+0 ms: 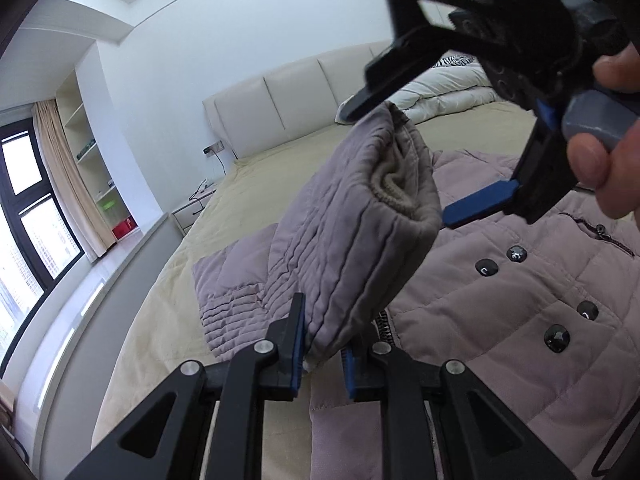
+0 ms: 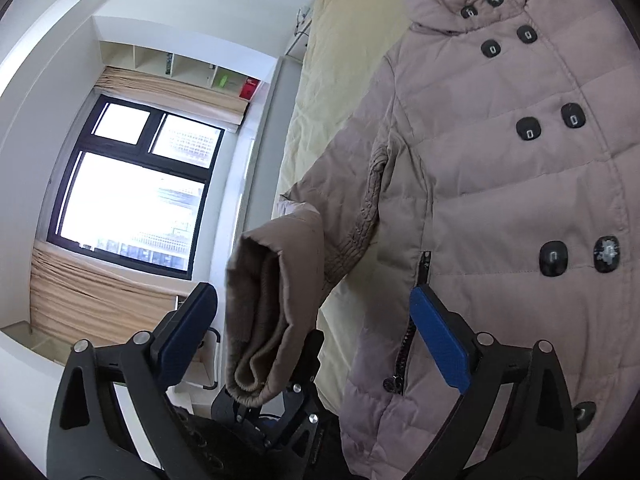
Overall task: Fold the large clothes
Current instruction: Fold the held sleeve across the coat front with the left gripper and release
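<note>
A mauve quilted coat (image 1: 500, 292) with dark buttons lies front up on the bed; it also fills the right wrist view (image 2: 500, 184). My left gripper (image 1: 322, 354) is shut on the coat's sleeve (image 1: 352, 216) near the cuff and holds it lifted above the coat. The knit inner cuff (image 1: 394, 188) faces up. My right gripper (image 2: 314, 340) is open, its jaws wide on either side of the raised sleeve end (image 2: 264, 312). In the left wrist view the right gripper (image 1: 404, 152) hovers over the cuff, held by a hand (image 1: 600, 152).
The bed (image 1: 248, 200) has a beige cover, a cream headboard (image 1: 280, 108) and a white duvet (image 1: 444, 92) at its head. A window (image 2: 132, 188), curtains and wall shelves (image 2: 192, 68) lie beyond the bed's far side.
</note>
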Motion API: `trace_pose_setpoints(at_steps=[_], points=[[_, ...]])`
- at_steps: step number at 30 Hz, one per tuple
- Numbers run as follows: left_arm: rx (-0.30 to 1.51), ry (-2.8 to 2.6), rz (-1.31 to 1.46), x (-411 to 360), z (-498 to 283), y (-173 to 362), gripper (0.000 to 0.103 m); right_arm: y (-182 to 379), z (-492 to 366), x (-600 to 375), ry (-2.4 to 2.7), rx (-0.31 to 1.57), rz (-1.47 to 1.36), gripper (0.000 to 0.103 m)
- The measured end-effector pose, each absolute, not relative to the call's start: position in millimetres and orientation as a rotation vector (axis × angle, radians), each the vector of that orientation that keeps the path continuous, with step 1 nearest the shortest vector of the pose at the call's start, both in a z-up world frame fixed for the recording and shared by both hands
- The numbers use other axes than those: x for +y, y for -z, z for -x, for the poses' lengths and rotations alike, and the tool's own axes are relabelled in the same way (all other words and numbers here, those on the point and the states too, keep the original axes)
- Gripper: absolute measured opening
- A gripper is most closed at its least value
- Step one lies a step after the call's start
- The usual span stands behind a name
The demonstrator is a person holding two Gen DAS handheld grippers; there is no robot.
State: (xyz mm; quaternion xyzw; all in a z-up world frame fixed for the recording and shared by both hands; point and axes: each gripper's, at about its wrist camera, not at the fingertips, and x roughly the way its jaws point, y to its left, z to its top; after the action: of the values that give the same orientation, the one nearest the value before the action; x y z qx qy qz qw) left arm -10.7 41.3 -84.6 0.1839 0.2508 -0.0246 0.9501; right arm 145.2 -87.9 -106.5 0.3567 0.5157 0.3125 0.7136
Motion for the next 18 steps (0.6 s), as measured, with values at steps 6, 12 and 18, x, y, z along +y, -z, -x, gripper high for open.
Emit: trace_pose_setpoints(at_steps=[6, 12, 18], points=[[0.532, 0.048, -0.353, 41, 9, 94, 0.018, 117, -164, -59, -0.764, 1.196, -0.721, 0.029], [0.484, 0.034, -0.236, 45, 1, 89, 0.065, 72, -191, -61, -0.761, 1.111, -0.637, 0.016], [0.533, 0.020, 0.063, 70, -48, 86, 0.072, -63, -210, -71, -0.800, 0.899, -0.569, 0.016]])
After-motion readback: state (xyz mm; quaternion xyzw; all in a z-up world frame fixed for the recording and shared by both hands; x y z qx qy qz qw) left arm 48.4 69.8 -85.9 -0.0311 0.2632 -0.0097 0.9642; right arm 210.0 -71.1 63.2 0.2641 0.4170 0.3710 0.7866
